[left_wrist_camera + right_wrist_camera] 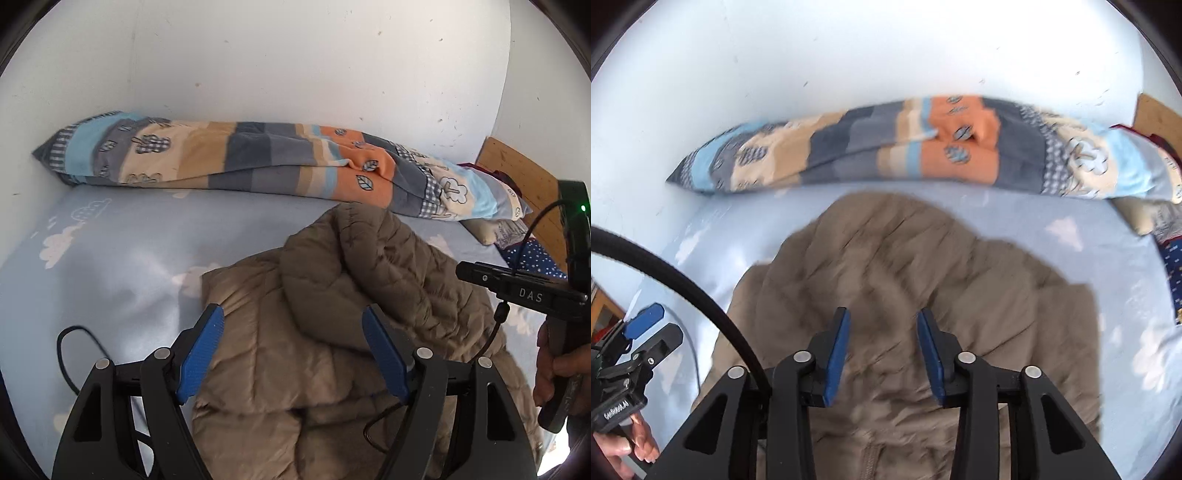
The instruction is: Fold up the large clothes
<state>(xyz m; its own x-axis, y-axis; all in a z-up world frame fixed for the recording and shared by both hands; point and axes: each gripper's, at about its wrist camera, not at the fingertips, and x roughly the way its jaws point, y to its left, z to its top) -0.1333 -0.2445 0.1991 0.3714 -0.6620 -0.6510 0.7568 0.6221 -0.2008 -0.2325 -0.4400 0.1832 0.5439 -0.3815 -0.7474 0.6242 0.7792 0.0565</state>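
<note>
A brown quilted jacket [332, 314] lies crumpled on the light blue bed sheet [110, 251], one part folded over itself. My left gripper [293, 317] is open and empty, above the jacket's left part. My right gripper [882, 321] is open and empty, above the middle of the jacket [905, 280]. The right wrist view is blurred by motion. The right gripper's body shows at the right edge of the left wrist view [524, 291], and the left gripper shows at the lower left of the right wrist view [639, 332].
A rolled patchwork quilt [258, 162] lies along the white wall [295, 55] at the back of the bed. A wooden headboard [517, 166] and pillows [491, 229] are at the right. A black cable [683, 280] crosses the right wrist view.
</note>
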